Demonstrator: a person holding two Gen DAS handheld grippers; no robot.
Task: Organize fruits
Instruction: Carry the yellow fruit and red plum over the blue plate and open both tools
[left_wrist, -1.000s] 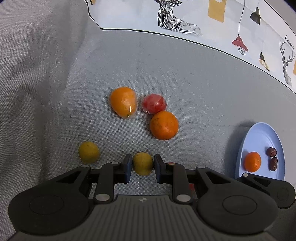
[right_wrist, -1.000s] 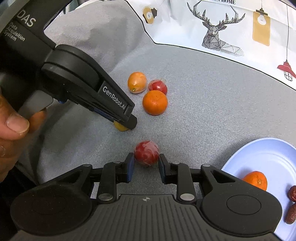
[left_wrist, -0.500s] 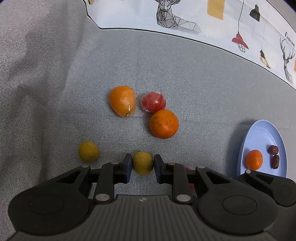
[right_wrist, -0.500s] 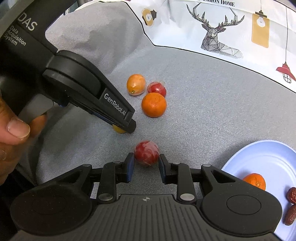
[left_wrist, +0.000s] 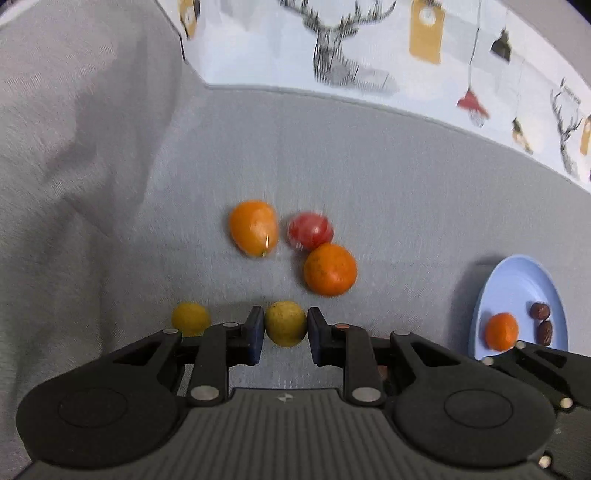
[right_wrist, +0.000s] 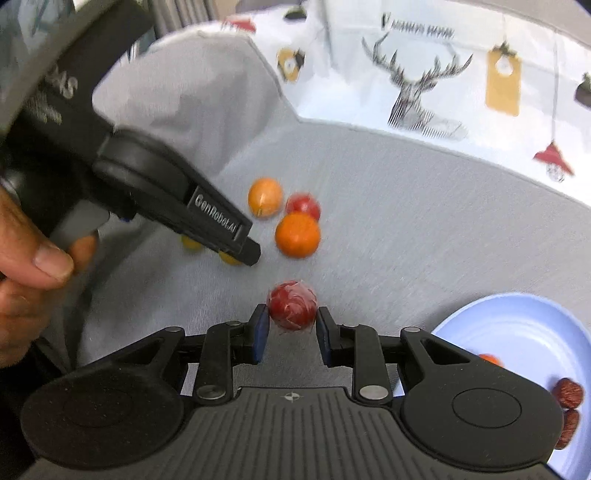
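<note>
Left gripper (left_wrist: 285, 329) clamps a yellow fruit (left_wrist: 285, 323); right gripper (right_wrist: 292, 332) clamps a red fruit (right_wrist: 292, 309), both level.

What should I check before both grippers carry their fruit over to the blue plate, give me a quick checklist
1. Left gripper on the yellow fruit: fingers sit against both sides, ok.
2. Right gripper on the wrapped red fruit: fruit sits between the fingers, but small gaps show; firm hold cannot tell.
3. Fruit lifted off the grey cloth: cannot tell, both pictures are blurred.
4. Space on the blue plate: one small orange and two dates near one side, the rest bare, ok.
5. Grippers apart from each other: ok.
</note>
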